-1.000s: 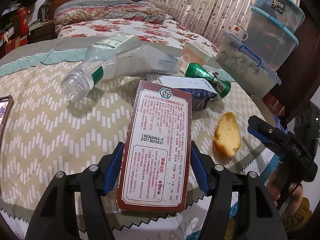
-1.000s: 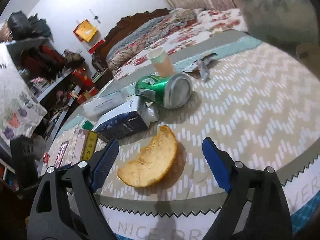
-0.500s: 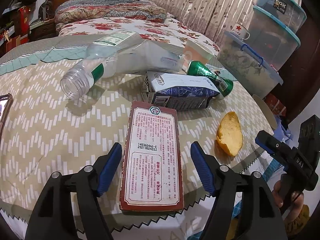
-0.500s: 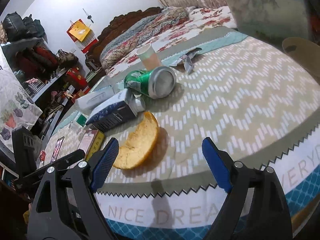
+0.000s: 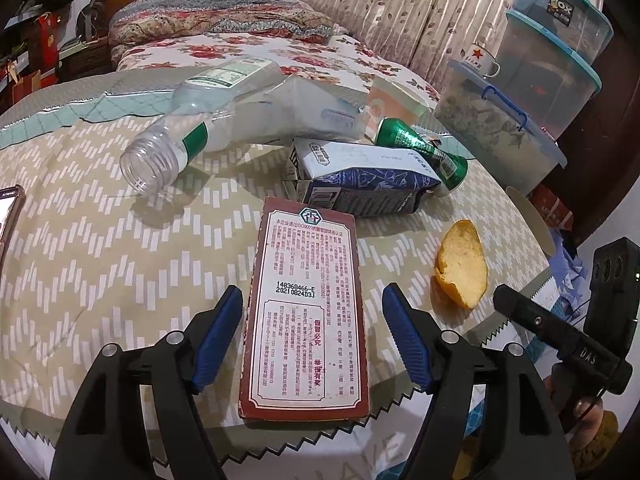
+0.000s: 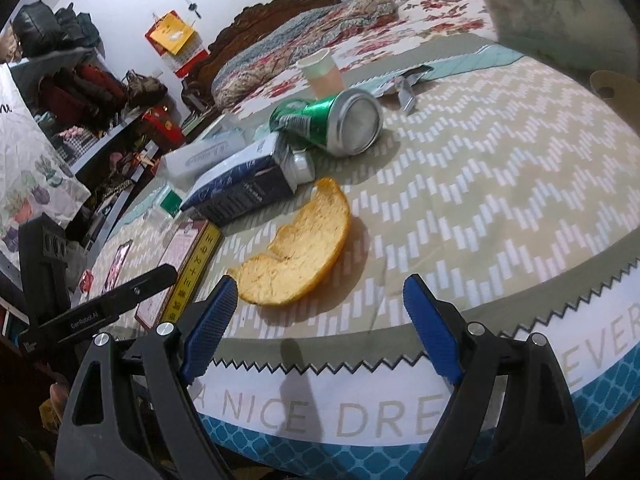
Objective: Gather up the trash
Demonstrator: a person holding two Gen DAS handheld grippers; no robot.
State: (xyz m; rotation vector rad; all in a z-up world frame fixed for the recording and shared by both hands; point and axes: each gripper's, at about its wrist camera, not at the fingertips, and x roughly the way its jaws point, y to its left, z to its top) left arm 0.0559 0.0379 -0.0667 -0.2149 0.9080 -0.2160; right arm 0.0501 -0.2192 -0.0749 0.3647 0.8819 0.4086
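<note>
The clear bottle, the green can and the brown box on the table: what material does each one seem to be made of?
The clear bottle looks like thin transparent plastic: you see through its wall and threaded neck. The green can looks like metal, probably aluminium: glossy green side, dull silver end, dented body. The brown box looks like matte printed cardboard: flat faces, sharp folded edges.

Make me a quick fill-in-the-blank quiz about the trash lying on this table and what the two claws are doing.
1. The flat red box lies between the open fingers of the ____ claw.
2. The clear plastic bottle lies on its side with no ____ on its mouth.
3. The dented can lying beside the blue carton is ____ in colour.
4. The right claw is open in front of the orange ____.

Missing words: left; cap; green; peel
</note>
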